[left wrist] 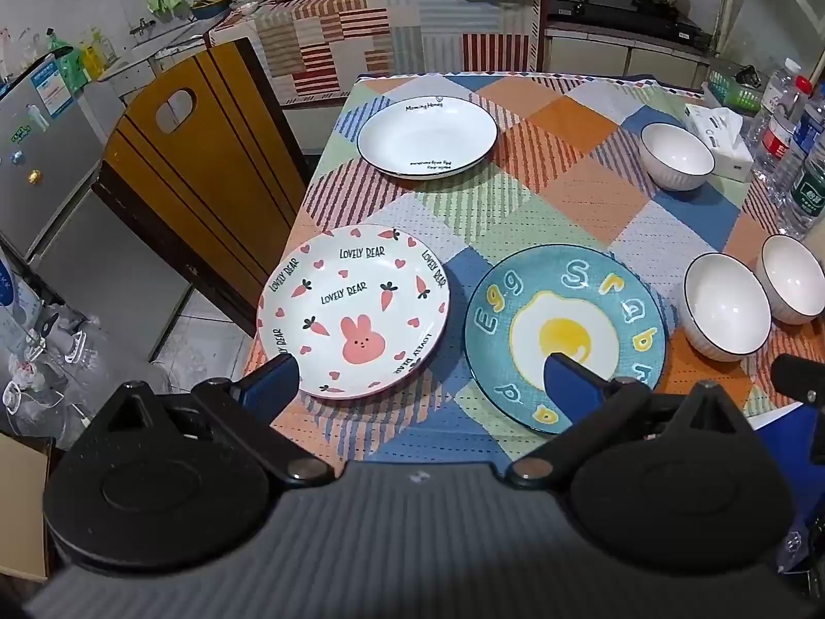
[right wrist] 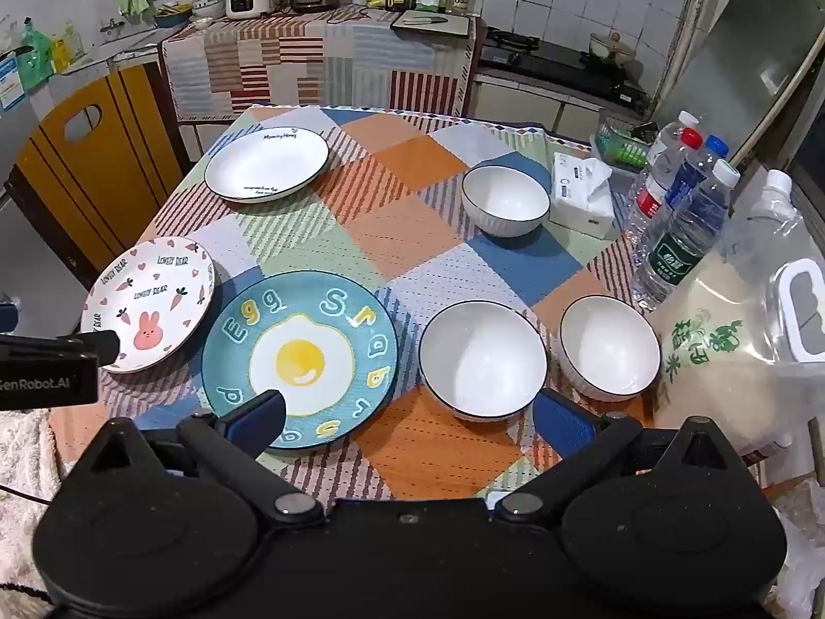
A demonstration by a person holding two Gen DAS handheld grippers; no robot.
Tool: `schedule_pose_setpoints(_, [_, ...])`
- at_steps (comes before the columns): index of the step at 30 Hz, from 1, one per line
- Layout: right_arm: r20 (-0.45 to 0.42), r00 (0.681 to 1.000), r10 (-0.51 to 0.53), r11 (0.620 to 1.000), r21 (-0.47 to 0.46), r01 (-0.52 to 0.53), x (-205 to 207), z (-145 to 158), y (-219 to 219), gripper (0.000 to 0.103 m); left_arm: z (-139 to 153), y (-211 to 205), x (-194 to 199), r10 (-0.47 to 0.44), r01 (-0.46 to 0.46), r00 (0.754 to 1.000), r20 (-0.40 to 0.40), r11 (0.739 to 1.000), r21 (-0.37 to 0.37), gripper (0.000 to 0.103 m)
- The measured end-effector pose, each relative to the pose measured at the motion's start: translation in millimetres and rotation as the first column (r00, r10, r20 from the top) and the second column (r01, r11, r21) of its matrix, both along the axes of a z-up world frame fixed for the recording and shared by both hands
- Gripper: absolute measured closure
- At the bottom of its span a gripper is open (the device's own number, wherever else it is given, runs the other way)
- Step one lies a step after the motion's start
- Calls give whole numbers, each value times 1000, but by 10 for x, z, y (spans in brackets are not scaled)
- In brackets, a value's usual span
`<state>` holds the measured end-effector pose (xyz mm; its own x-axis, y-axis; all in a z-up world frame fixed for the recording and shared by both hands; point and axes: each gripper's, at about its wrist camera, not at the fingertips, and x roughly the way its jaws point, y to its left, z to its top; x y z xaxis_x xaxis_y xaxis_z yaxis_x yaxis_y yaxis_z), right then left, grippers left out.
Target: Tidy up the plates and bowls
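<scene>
Left wrist view: left gripper (left wrist: 420, 379) jaws wide apart, holding nothing, above the table's near edge, with the bunny plate (left wrist: 353, 311) and egg plate (left wrist: 564, 338) side by side ahead, white plate (left wrist: 427, 137) far back, three bowls at right. Right wrist view: right gripper (right wrist: 407, 415) also spread wide and empty, over the checkered tablecloth (right wrist: 412, 237); near bowl (right wrist: 482, 359) just ahead, second bowl (right wrist: 609, 346) beside it, third bowl (right wrist: 505, 199) farther back by the tissue box (right wrist: 582, 196).

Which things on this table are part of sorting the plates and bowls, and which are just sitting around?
For the job: bunny plate, egg plate, white plate, three white bowls.

Just lying about: tissue pack, water bottles, rice bag.
</scene>
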<state>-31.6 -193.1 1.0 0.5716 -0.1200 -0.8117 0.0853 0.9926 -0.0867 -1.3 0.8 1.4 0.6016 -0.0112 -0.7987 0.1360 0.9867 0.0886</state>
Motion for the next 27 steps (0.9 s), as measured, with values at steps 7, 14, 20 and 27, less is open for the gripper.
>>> schedule_pose_setpoints(7, [11, 1000, -3, 1000, 19, 3, -7, 20, -40, 0, -2, 32, -4, -2, 2, 1000, -12, 1000, -17, 1])
schedule_pose_setpoints(14, [-1, 1000, -22, 1000, 18, 22, 3, 0, -142, 0, 1, 67, -16, 0, -1, 1000, -14, 999, -33, 1])
schedule_pose_setpoints(20, [-3, 999, -37, 999, 7, 37, -10, -73, -124, 0, 6, 71, -17, 4, -5, 1000, -17, 999, -35, 1])
schedule_pose_setpoints(27, [-5, 1000, -30, 1000, 8, 30, -8, -99, -126, 0, -24, 75, -26, -3, 2, 1000, -22, 999, -41, 1])
